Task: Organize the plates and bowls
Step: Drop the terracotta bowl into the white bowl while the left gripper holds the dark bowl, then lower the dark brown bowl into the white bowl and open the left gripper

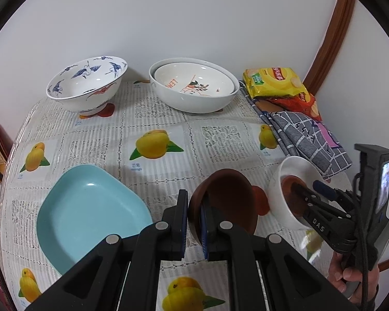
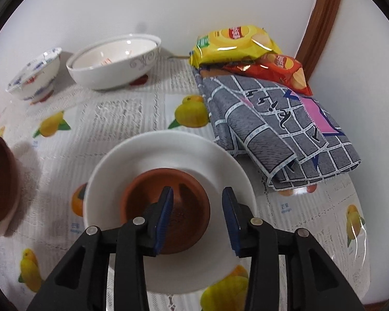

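Observation:
My left gripper (image 1: 194,203) is shut on the rim of a dark brown bowl (image 1: 228,197) and holds it tilted above the table, beside a light blue plate (image 1: 90,212). The same bowl shows at the left edge of the right wrist view (image 2: 0,176). My right gripper (image 2: 197,194) stands open over a small terracotta bowl (image 2: 147,189) that sits in a white dish (image 2: 168,142). One finger is inside the terracotta bowl and one is outside its rim, with the pads apart from it. The left wrist view shows this gripper (image 1: 308,188) reaching into the white dish (image 1: 293,165).
A blue-and-white crane bowl (image 1: 85,85) and a white bowl (image 1: 194,101) with a lemon-print bowl nested in it stand by the back wall. Snack bags (image 2: 236,41) and a folded grey checked cloth (image 2: 272,129) lie at the right. The tablecloth (image 1: 168,124) carries mango prints.

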